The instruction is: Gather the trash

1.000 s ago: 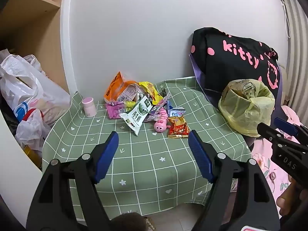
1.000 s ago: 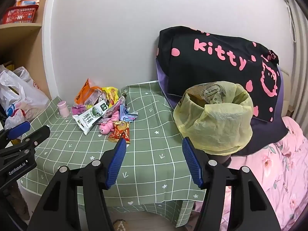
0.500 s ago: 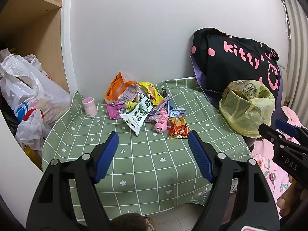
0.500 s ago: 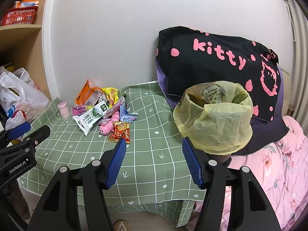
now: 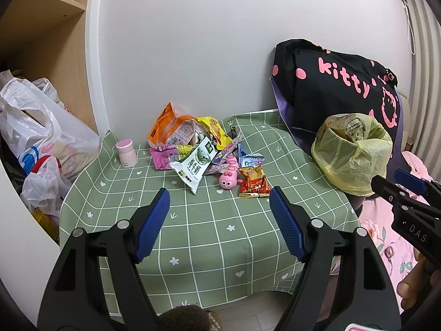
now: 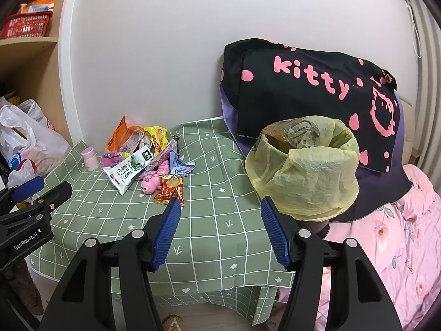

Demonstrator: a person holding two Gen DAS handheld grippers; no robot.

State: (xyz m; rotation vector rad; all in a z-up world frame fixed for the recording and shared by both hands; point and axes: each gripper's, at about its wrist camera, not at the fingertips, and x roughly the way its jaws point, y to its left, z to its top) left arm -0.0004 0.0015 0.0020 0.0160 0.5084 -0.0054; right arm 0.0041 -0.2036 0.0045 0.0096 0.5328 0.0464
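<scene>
Left wrist view: left claw (image 5: 219, 207) wide, empty, over green checked desk (image 5: 209, 237). Wrapper pile (image 5: 201, 149) near wall, pink cup (image 5: 126, 153) beside it, plastic bags (image 5: 35, 143) left.

Right wrist view: right claw (image 6: 220, 220) wide, empty. Yellow-lined bin (image 6: 303, 171) just right of desk, black pillow (image 6: 311, 88) behind, pink bed (image 6: 399, 237).

Wrappers (image 6: 143, 162) heaped on table (image 6: 220, 237) beside lined bin (image 6: 303, 176)

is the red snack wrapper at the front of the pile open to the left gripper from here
Probably yes: the left gripper is open, the red snack wrapper lies ahead at the pile's near edge, and only bare tablecloth lies between.
</scene>
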